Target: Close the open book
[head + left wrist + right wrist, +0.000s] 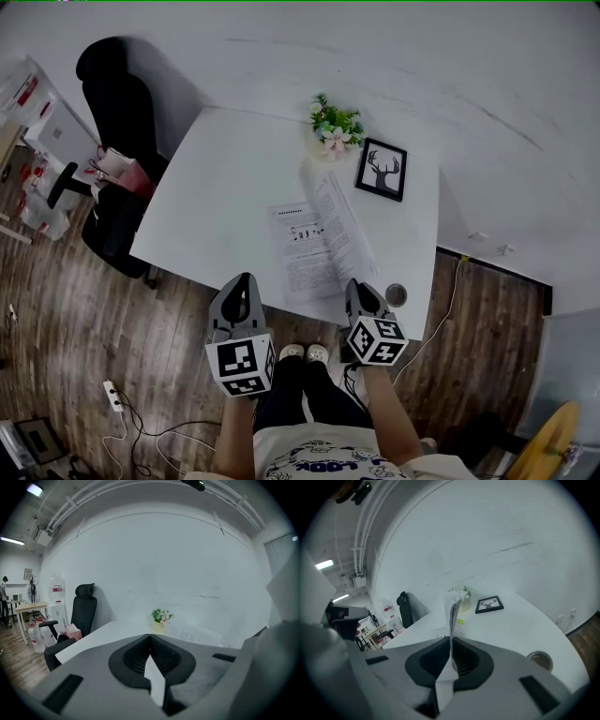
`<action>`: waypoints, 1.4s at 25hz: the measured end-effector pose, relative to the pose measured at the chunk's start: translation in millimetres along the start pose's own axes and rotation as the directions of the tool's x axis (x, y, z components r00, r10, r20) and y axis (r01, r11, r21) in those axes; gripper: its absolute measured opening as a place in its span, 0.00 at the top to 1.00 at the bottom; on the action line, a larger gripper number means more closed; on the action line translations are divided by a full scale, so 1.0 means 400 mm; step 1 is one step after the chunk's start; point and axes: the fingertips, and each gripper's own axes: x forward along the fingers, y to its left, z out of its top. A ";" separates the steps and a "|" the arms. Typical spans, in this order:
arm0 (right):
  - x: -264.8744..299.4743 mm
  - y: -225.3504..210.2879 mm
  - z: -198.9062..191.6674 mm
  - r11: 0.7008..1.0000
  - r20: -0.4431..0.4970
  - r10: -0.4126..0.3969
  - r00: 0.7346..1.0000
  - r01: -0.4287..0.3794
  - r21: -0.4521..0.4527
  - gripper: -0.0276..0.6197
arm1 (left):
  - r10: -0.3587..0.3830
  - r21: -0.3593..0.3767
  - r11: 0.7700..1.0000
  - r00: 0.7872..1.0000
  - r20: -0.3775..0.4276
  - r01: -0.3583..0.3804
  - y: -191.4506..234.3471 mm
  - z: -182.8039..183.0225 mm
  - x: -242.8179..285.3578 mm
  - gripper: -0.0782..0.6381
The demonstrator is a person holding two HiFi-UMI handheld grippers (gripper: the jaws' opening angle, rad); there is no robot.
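Observation:
An open book (pixel 302 246) lies near the front edge of the white table (pixel 211 192). Its left page lies flat and its right-hand pages (pixel 343 223) are lifted off the table. My right gripper (pixel 360 287) is shut on the lower edge of those lifted pages. In the right gripper view the pages (pixel 453 610) stand on edge, running straight out from between the closed jaws (pixel 451 640). My left gripper (pixel 245 281) hovers at the table's front edge, left of the book and apart from it. Its jaws (pixel 150 637) are shut with nothing in them. The raised pages (pixel 193 633) show ahead of it.
A flower pot (pixel 335 132) and a framed deer picture (pixel 382 169) stand behind the book. A small round tin (pixel 397 294) sits at the front right corner, beside my right gripper. A black office chair (pixel 114 122) stands left of the table. Cables lie on the wooden floor.

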 end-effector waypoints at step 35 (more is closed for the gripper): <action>0.111 0.192 -0.266 0.881 -0.449 0.094 0.889 -0.284 -0.379 0.59 | 0.176 -0.061 0.983 0.984 0.005 -0.175 0.171 -0.033 -0.135 0.86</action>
